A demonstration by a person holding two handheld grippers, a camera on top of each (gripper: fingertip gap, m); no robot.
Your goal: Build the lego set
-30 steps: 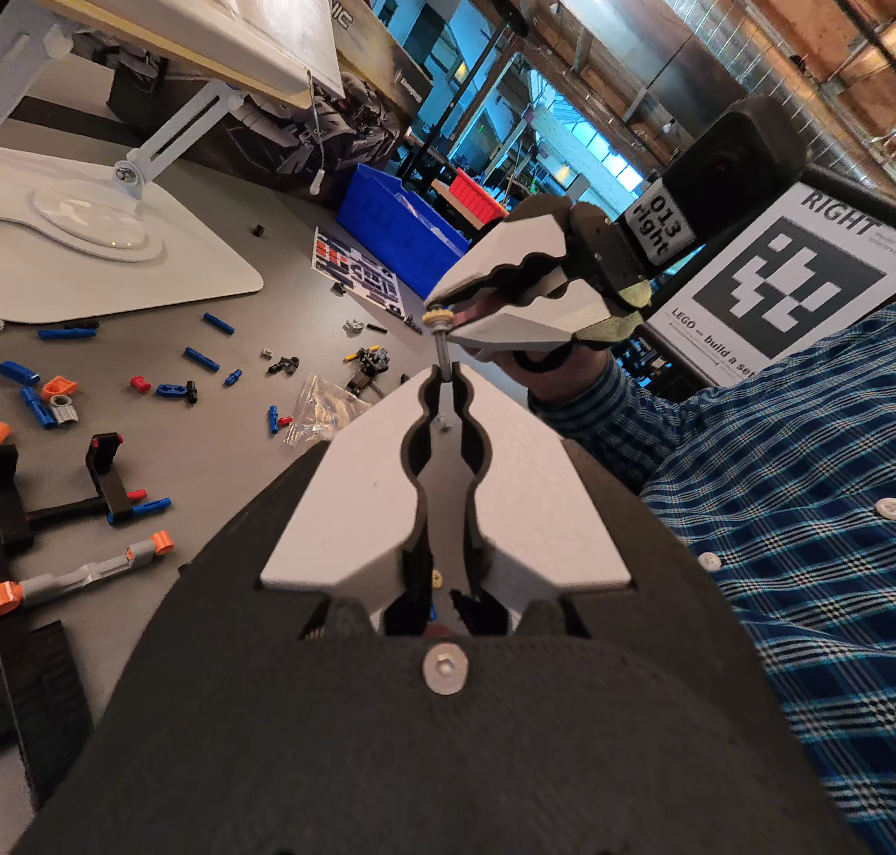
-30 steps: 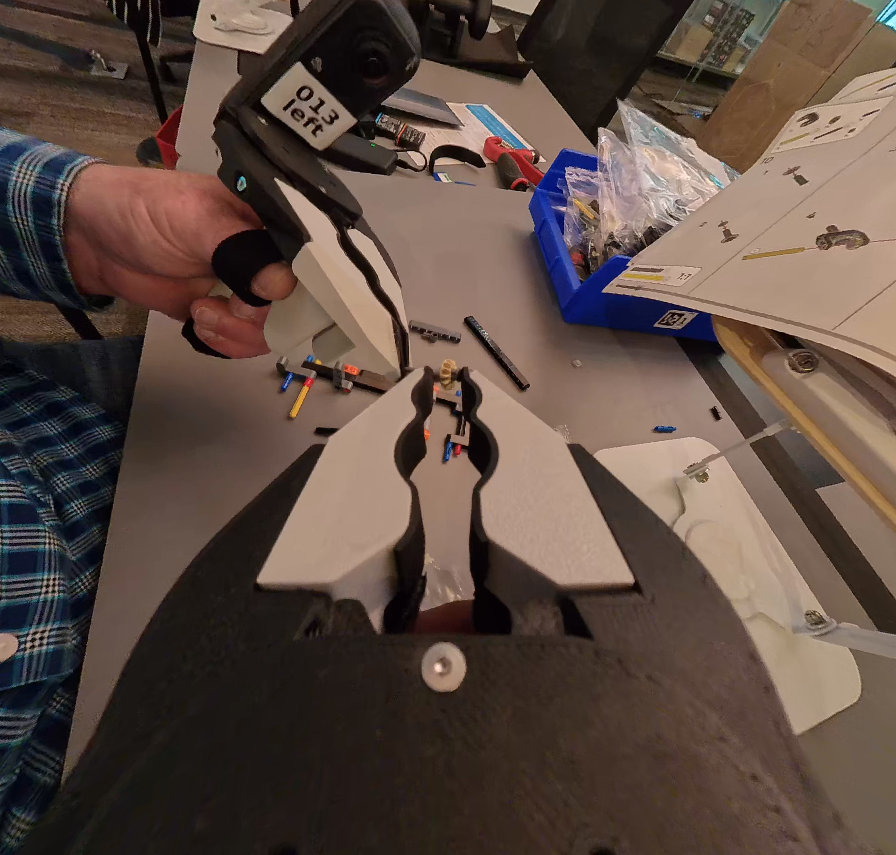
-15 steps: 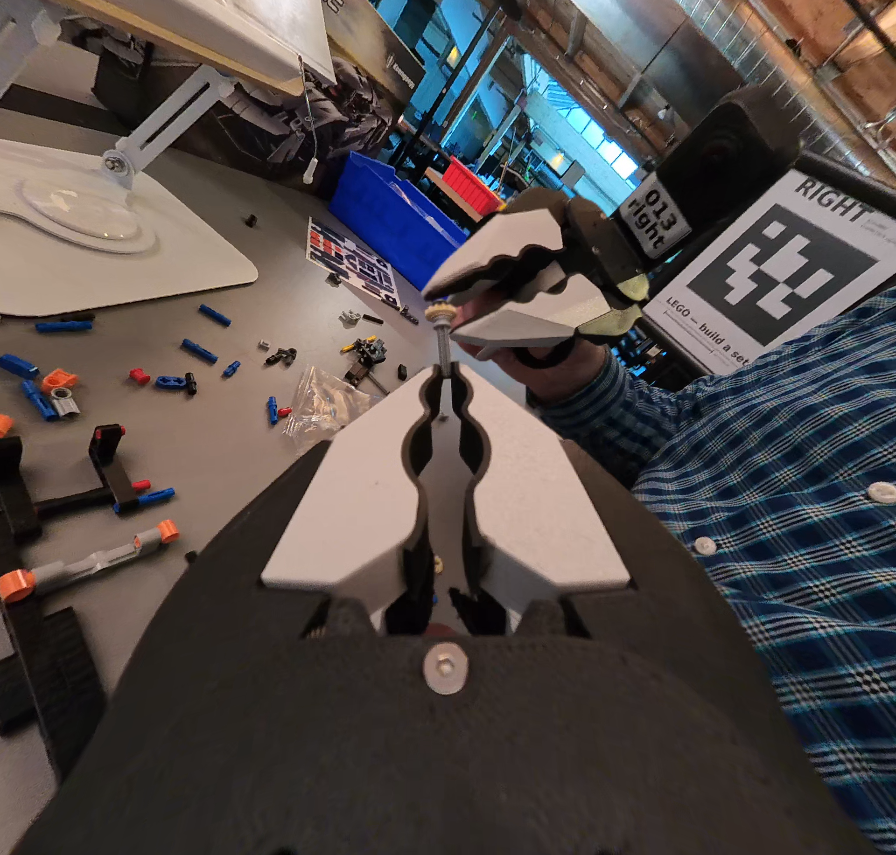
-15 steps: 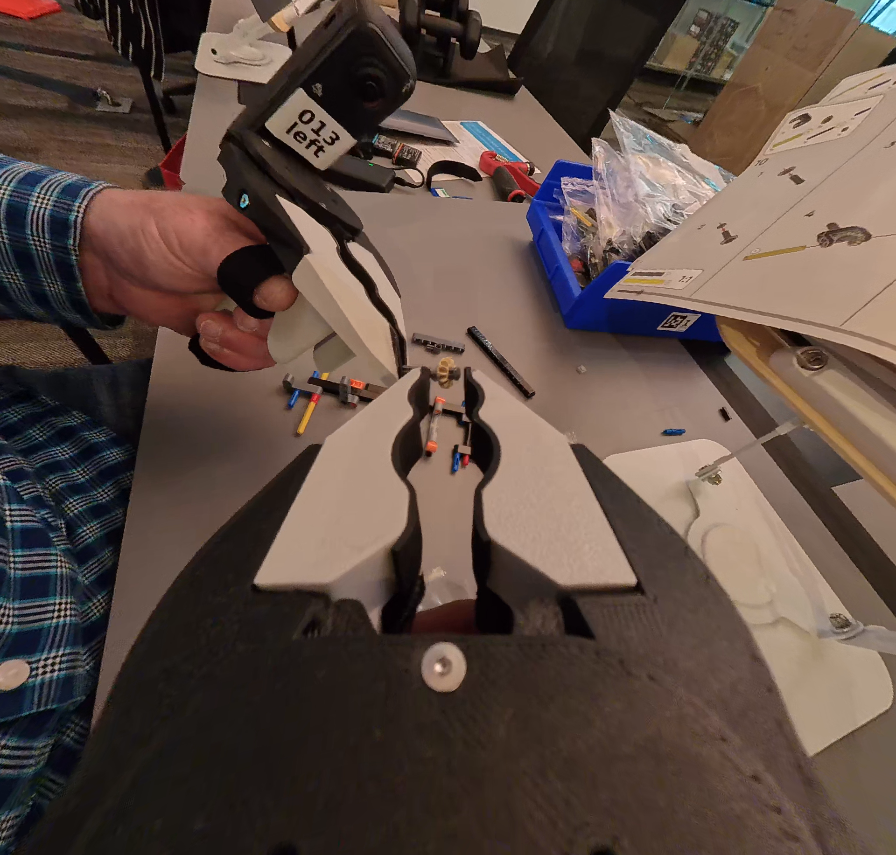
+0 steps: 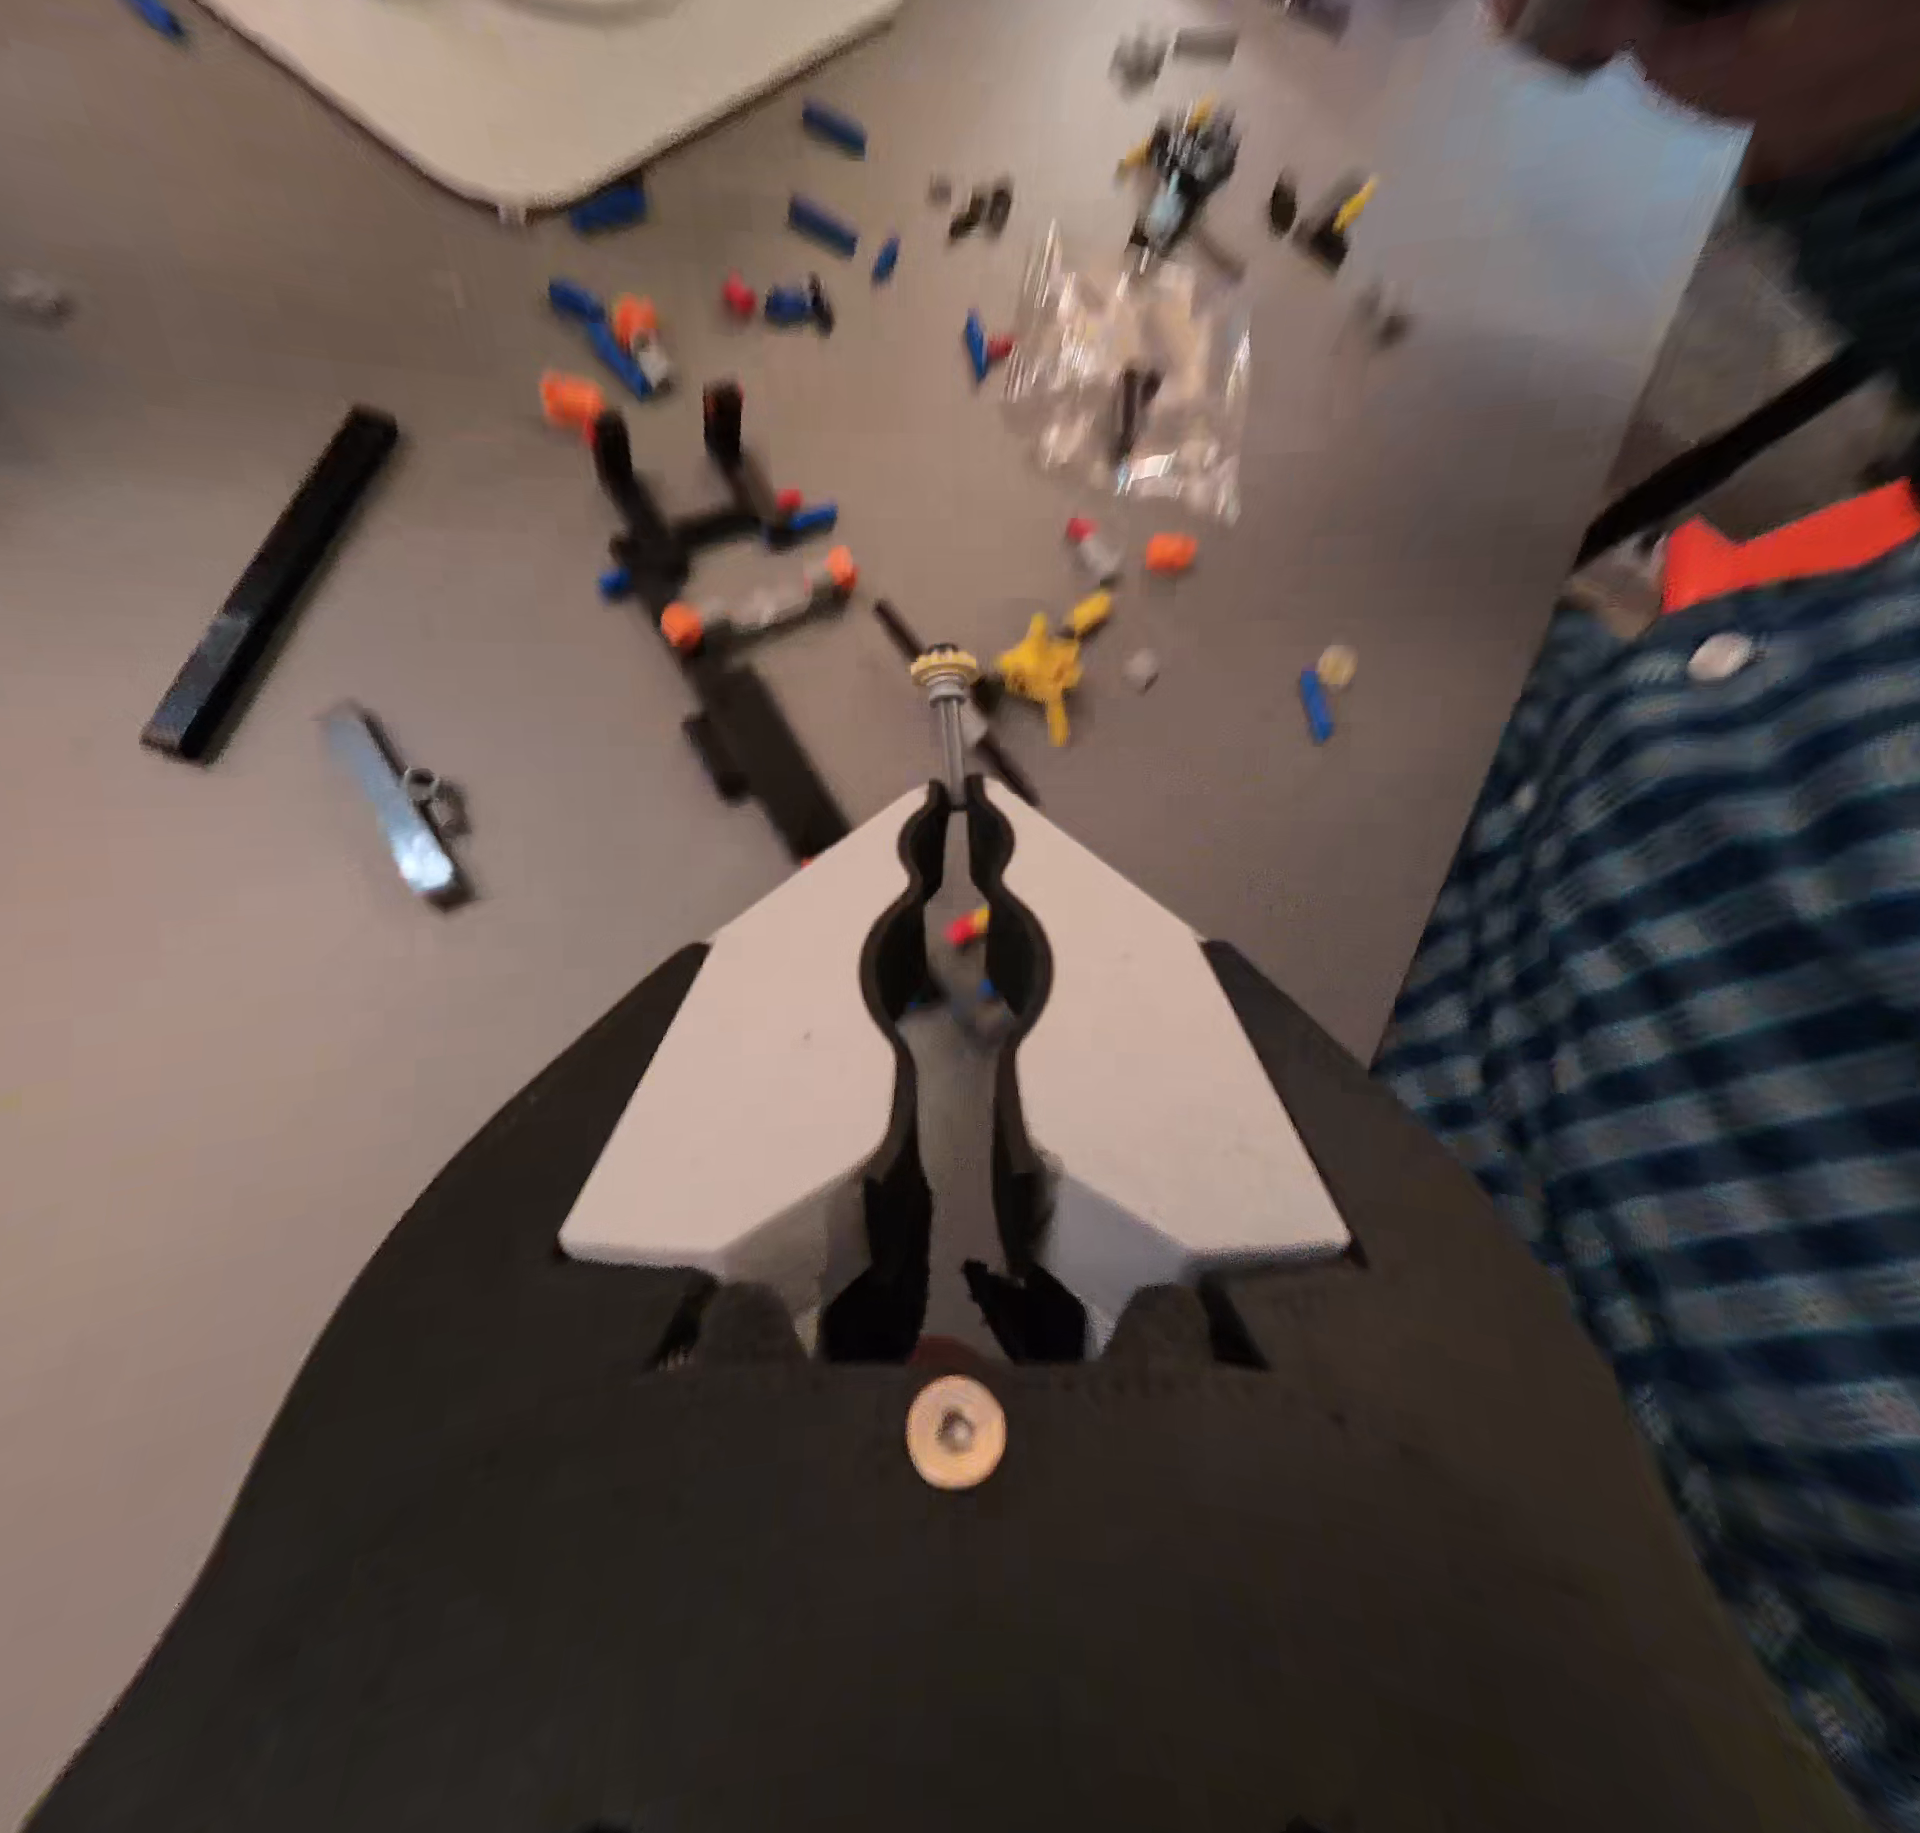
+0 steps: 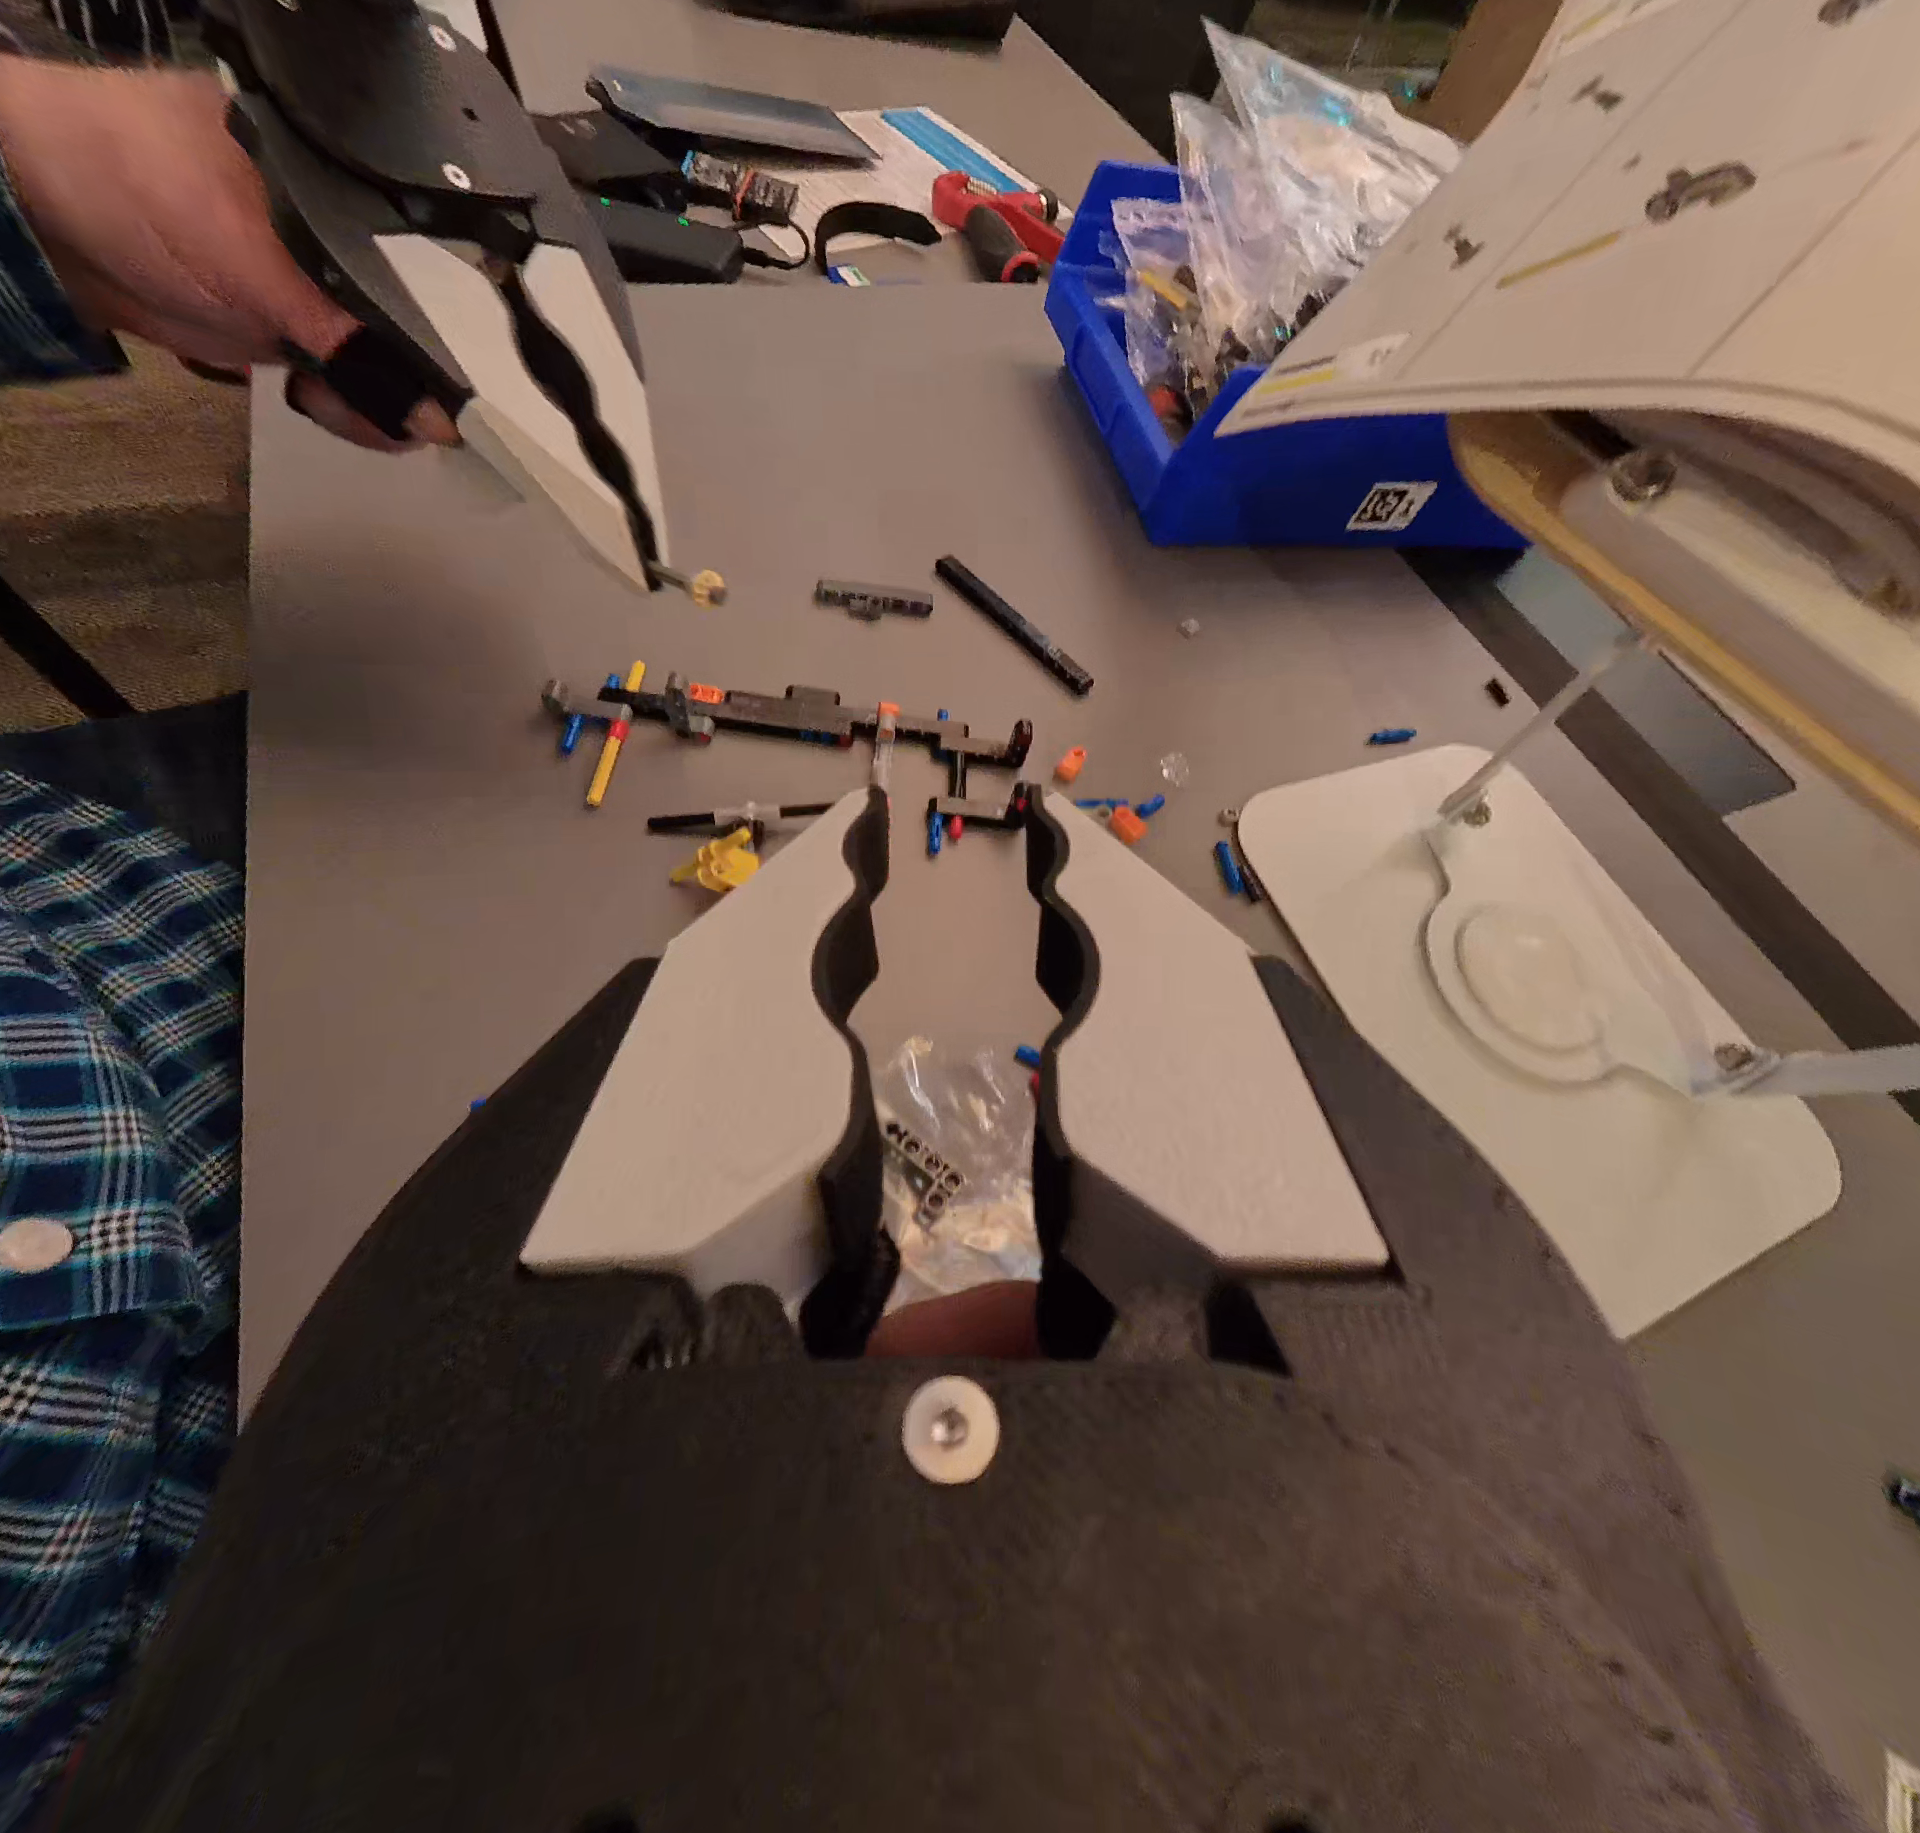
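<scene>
My left gripper (image 5: 953,796) pinches a short grey axle (image 5: 948,734) capped with a tan gear (image 5: 941,663), its fingers (image 5: 800,1035) closed tight on the shaft, held above the grey counter (image 5: 260,1004). My right gripper (image 6: 954,812) hangs empty, its fingers (image 6: 727,1035) spread partway apart, over a clear bag of parts (image 6: 951,1160). Just beyond its tips lies the long black lego assembly (image 6: 810,718), with a yellow piece (image 6: 719,864) near its left side. Loose blue and orange pins scatter around; a blue bin (image 6: 1247,474) of bagged pieces stands at the far right, beside a white stand base (image 6: 1558,1139)
</scene>
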